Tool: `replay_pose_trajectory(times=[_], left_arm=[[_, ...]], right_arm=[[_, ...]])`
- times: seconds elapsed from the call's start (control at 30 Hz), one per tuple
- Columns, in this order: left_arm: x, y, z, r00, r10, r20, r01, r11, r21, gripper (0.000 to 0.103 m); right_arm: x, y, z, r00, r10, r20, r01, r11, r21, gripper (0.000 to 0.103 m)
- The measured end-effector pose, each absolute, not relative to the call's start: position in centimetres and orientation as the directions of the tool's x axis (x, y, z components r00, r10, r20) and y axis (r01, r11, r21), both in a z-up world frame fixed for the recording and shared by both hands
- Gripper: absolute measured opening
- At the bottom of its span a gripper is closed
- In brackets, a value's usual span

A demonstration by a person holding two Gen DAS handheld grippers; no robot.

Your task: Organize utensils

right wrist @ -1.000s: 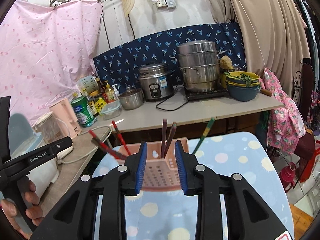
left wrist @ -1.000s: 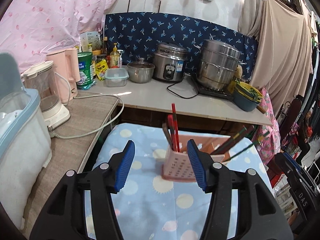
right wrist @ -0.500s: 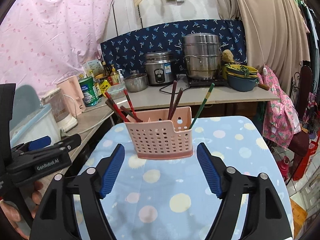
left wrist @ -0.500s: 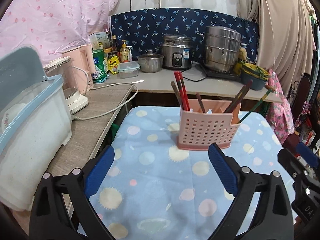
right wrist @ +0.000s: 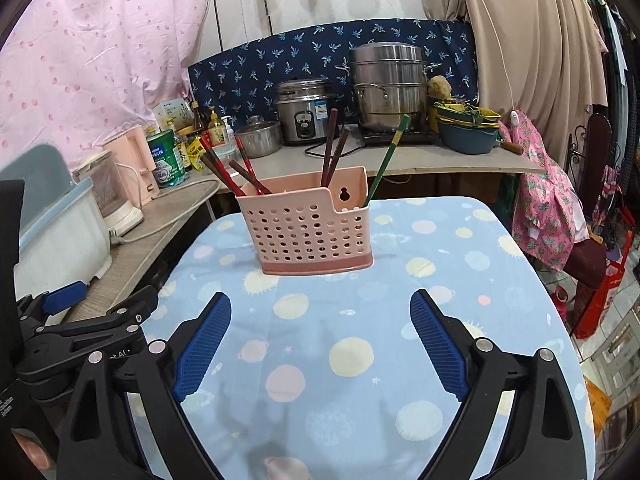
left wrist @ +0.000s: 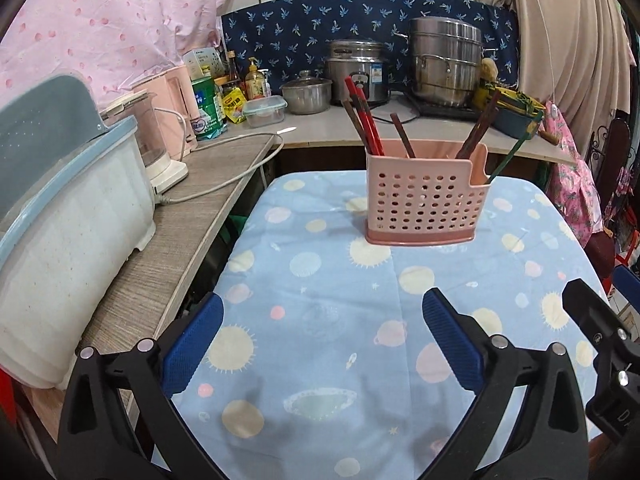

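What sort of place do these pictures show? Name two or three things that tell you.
Most likely a home kitchen corner: a rice cooker and stacked steamer pot on the counter, and a pink utensil holder with chopsticks.

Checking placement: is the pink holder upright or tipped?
Upright. The holder sits flat on its base on the tablecloth, chopsticks leaning out the top.

Chopsticks (left wrist: 366, 120) in holder (left wrist: 424, 204) on table (left wrist: 320, 300), counter (left wrist: 320, 128) behind.

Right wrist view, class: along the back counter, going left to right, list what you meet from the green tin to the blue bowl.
Green tin → small lidded pot → rice cooker → tall steel steamer → blue bowl.
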State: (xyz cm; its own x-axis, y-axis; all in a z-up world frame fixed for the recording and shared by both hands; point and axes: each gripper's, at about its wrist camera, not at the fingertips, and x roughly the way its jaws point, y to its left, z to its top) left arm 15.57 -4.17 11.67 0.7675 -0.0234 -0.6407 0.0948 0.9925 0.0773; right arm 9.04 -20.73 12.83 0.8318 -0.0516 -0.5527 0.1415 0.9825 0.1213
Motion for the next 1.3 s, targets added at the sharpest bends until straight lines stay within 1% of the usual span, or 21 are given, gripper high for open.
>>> replay_pose_trajectory(times=[0.1, 0.17, 0.2, 0.57, 1.3], left_arm=[[15.5, -4.0, 11.3, 0.758, -0.024, -0.652, 0.094, 0.993, 0.072, 0.096], [15.5, -4.0, 11.2, 0.757, -0.024, -0.654, 0.094, 0.993, 0.073, 0.096], [15.5, -4.0, 11.2, 0.756, -0.023, -0.654, 0.094, 0.993, 0.073, 0.096], [16.2, -3.6, 10.1, 0.732, -0.018, -0.681, 0.08, 0.995, 0.059, 0.096], [17.3, -4.7, 9.3, 0.726, -0.018, -0.687, 0.09, 0.994, 0.07, 0.096]], right_arm=[[8.9, -20.7, 12.3, 0.826, -0.056, -0.561, 0.142, 0.984, 0.111, 0.088], [8.9, -20.8, 12.0, 0.821, -0.057, -0.568, 0.144, 0.984, 0.109, 0.092], [9.0, -20.8, 11.8, 0.816, -0.058, -0.575, 0.146, 0.983, 0.108, 0.096], [9.2, -20.8, 10.6, 0.796, -0.077, -0.6, 0.17, 0.98, 0.1, 0.096], [11.1, -20.7, 9.7, 0.778, -0.083, -0.623, 0.174, 0.981, 0.086, 0.096]])
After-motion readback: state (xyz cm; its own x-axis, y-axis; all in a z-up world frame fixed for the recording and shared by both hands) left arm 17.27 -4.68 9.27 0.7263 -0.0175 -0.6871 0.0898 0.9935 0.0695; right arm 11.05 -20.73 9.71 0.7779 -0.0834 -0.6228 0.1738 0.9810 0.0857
